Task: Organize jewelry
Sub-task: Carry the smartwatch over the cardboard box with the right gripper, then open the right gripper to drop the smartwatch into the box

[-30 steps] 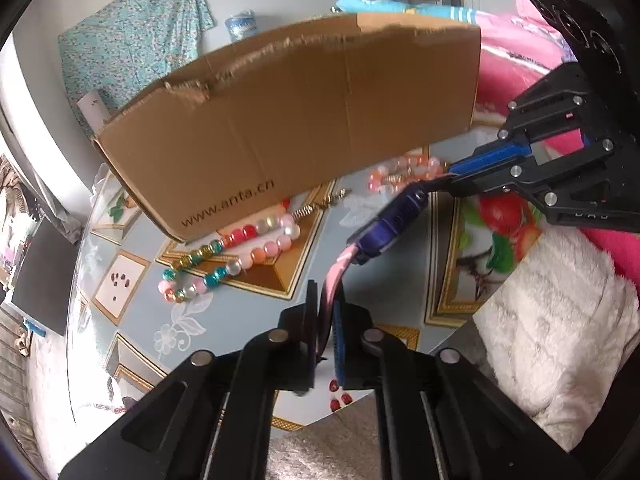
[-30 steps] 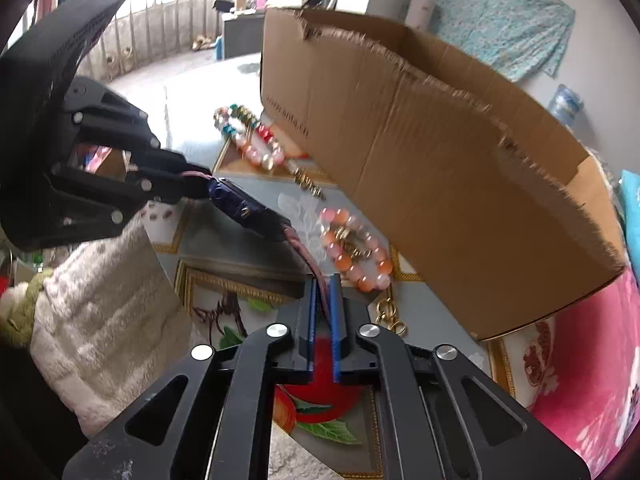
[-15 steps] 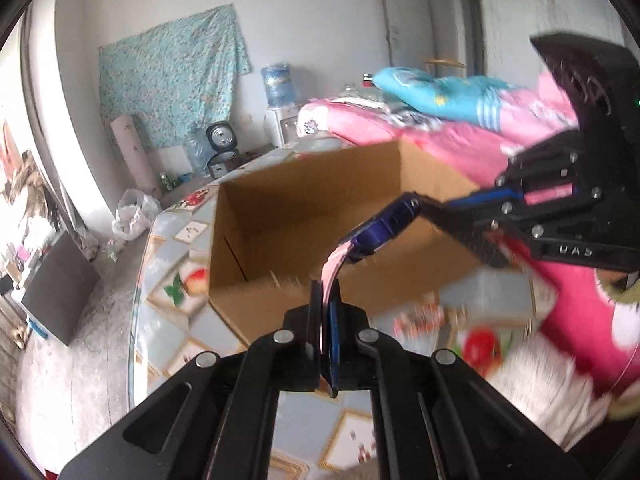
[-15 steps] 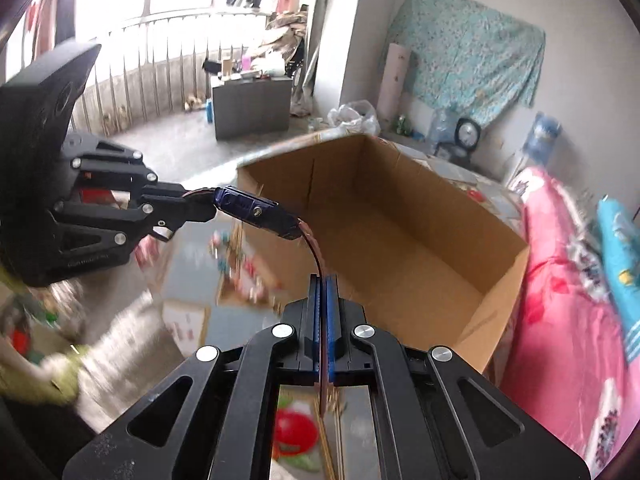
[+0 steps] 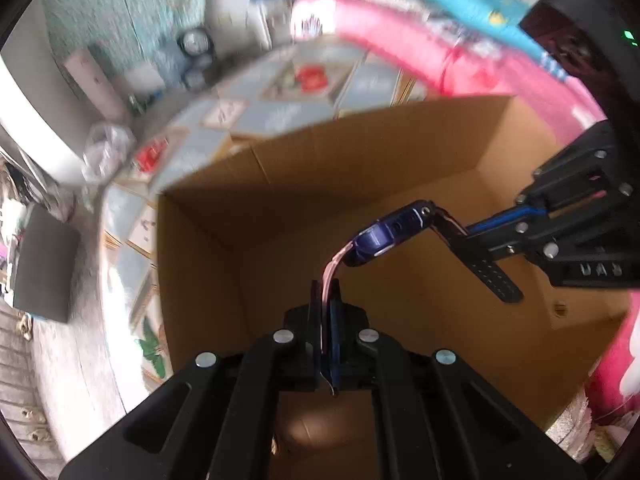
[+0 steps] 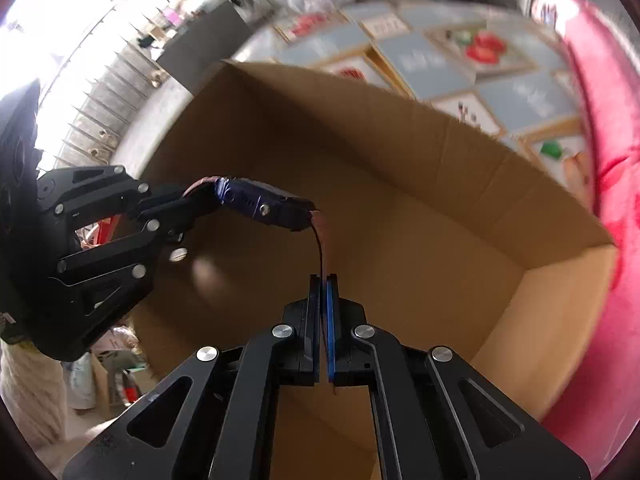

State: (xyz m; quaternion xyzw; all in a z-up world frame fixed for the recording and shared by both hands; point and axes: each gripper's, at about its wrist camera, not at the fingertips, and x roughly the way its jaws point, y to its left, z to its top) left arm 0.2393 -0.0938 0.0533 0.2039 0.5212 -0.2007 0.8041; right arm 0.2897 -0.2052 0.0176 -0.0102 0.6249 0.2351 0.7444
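A watch with a blue case [image 5: 390,236] [image 6: 256,202] hangs stretched between my two grippers over an open cardboard box [image 5: 280,184] [image 6: 400,160]. My left gripper [image 5: 326,304] is shut on the pink strap end; in the right wrist view the left gripper [image 6: 192,200] comes in from the left. My right gripper [image 6: 323,284] is shut on the other strap end; in the left wrist view the right gripper [image 5: 472,230] reaches in from the right, with a dark strap tail [image 5: 496,276] hanging below it. The visible box floor is bare brown cardboard.
The box stands on a table with a blue, fruit-patterned cover [image 5: 280,92] [image 6: 440,64]. Pink bedding [image 5: 400,40] [image 6: 600,100] lies along one side of the box. A white fluffy cloth [image 6: 24,392] is at the lower left, with a railing behind it.
Both grippers, still holding the watch, rose from the table with the bead bracelets and crossed the box's wall. They now point down into the open box.
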